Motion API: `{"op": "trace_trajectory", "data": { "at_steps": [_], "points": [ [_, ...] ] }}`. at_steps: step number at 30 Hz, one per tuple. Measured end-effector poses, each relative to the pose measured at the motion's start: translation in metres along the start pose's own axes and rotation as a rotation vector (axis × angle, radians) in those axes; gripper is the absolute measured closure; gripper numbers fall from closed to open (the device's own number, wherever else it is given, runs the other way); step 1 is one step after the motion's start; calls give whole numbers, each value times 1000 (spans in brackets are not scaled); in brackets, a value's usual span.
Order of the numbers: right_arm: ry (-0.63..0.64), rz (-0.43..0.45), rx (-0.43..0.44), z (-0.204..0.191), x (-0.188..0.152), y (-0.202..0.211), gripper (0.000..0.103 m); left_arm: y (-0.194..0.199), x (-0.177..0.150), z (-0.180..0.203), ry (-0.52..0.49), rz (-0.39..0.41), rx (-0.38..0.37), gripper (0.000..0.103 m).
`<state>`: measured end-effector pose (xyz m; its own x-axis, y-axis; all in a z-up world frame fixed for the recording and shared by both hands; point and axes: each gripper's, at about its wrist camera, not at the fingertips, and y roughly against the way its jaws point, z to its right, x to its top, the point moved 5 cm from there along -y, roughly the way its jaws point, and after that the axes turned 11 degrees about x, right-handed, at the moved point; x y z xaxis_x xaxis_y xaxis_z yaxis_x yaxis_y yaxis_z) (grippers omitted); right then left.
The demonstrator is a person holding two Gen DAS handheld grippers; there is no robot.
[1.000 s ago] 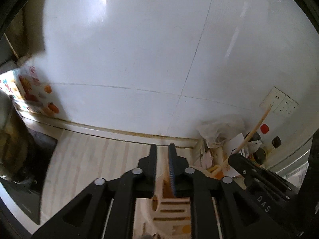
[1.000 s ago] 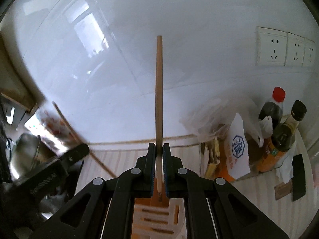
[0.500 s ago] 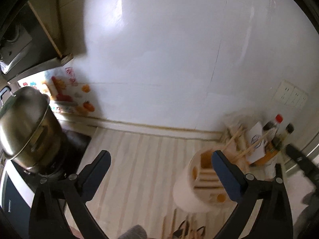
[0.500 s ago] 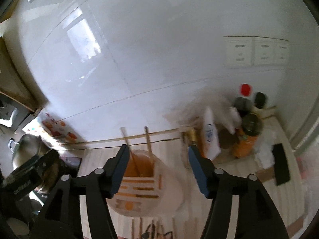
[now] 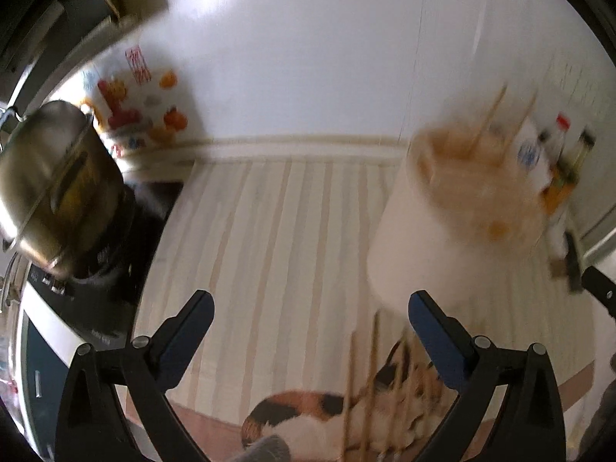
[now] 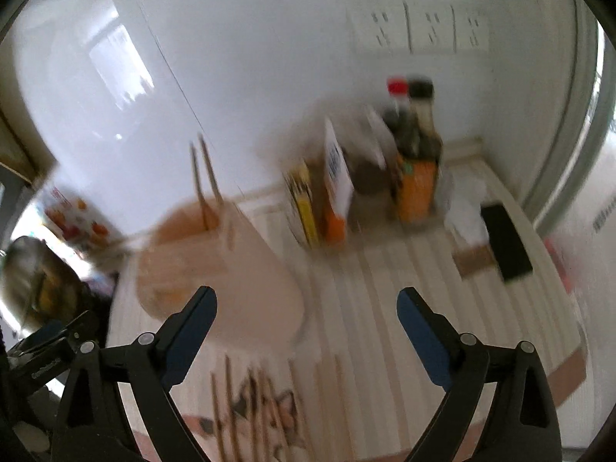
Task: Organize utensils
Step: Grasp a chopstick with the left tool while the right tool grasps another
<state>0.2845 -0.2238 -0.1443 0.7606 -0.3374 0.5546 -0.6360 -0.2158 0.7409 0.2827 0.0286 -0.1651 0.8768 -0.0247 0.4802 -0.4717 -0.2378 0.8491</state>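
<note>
A white utensil holder (image 5: 435, 238) stands on the striped counter, with two wooden chopsticks (image 5: 489, 115) upright in it. It also shows in the right wrist view (image 6: 231, 277), blurred, with the chopsticks (image 6: 204, 184) sticking up. Several more chopsticks (image 5: 365, 385) lie on a cat-print mat in front of the holder, also in the right wrist view (image 6: 238, 404). My left gripper (image 5: 308, 319) is open and empty above the counter, left of the holder. My right gripper (image 6: 306, 312) is open and empty, just in front of the holder.
A steel pot (image 5: 54, 184) sits on a black cooktop at the left. Sauce bottles (image 6: 412, 154), packets (image 6: 335, 184) and a black object (image 6: 504, 242) stand at the back right by the white wall. Wall sockets (image 6: 419, 30) are above them.
Both grippers were shut on chopsticks over the holder a second ago. They have opened, left the chopsticks in the holder, and pulled back toward the mat.
</note>
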Motion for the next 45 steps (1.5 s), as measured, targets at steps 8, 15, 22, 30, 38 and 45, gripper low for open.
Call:
{"op": "trace_trajectory", "data": {
  "at_steps": [8,15,22,30,38,45],
  "points": [
    [-48,-217,-58,39,-73,-52,25,-67,-71,25,-107,-204,-2,3],
    [-72,-393,-73,64,-129,-94,59,-116,-124,59,-213,-379,-66,46],
    [-65,-507,-89,71,-158,-117,62,-126,-140,66,-212,-420,-110,85],
    [-18,-581,-139,78,-176,-127,96,-133,-136,55,-209,-408,-77,98],
    [18,-618,-155,82,-199,-111,96,-132,-137,56,-210,-413,-86,98],
    [38,-624,-192,73,-196,-118,96,-132,-134,56,-205,-415,-88,98]
  ]
}}
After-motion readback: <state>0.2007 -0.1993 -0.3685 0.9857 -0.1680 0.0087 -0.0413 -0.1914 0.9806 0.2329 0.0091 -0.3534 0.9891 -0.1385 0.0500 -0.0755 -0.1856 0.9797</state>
